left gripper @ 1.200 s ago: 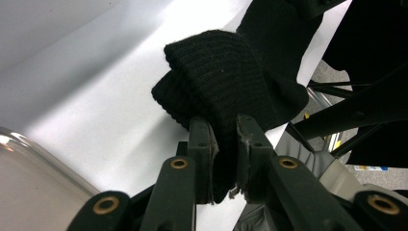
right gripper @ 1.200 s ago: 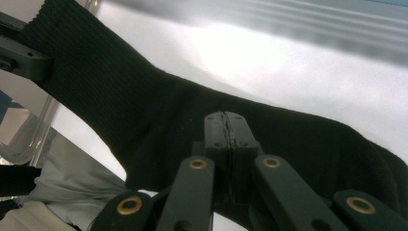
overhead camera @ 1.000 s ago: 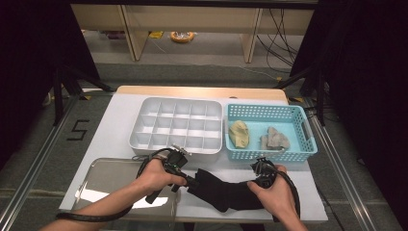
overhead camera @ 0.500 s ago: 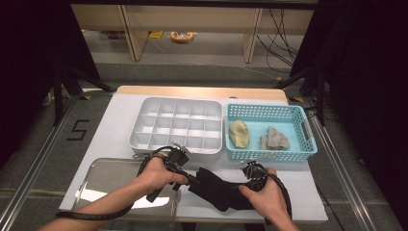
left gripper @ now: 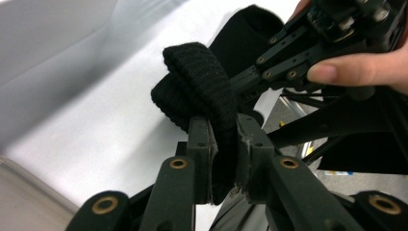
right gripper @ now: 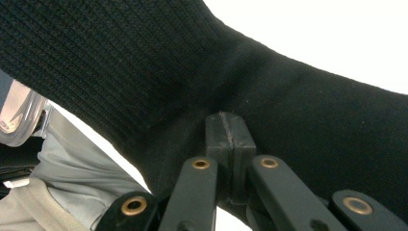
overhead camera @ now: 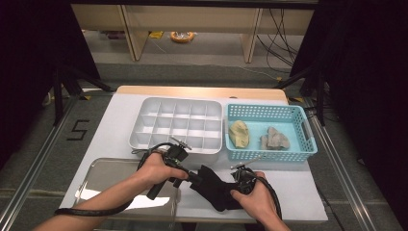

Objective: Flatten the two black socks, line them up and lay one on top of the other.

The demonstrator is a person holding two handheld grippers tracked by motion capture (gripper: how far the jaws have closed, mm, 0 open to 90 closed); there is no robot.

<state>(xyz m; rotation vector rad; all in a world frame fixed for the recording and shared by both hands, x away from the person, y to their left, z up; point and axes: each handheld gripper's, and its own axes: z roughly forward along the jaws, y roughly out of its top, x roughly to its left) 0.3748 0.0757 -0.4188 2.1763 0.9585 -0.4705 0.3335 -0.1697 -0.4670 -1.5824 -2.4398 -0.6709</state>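
High view: at the lower left of the frame a metal tray [overhead camera: 103,180] lies on the white counter [overhead camera: 115,125]. Just right of it, at lower centre, the left gripper [overhead camera: 195,178] reaches rightward into a black sock [overhead camera: 215,187], which lies bunched on the counter near its front edge. The right gripper [overhead camera: 236,179] meets the same sock from the right side, so the sock sits between the two hands. Above them, in the middle of the frame, stands a white compartment tray [overhead camera: 178,122], and to its right a light-blue basket [overhead camera: 308,139] holding a yellowish bundle [overhead camera: 239,134] and a grey bundle [overhead camera: 275,139].

Left gripper view: the jaws stand narrow, clamped on a folded edge of the ribbed sock [left gripper: 204,91] at centre frame; the other gripper and a fingertip show at the upper right.

Right gripper view: the jaws are pressed together at lower centre, pinching a thin layer of the sock's [right gripper: 192,67] knit, which spreads across most of the frame above them.
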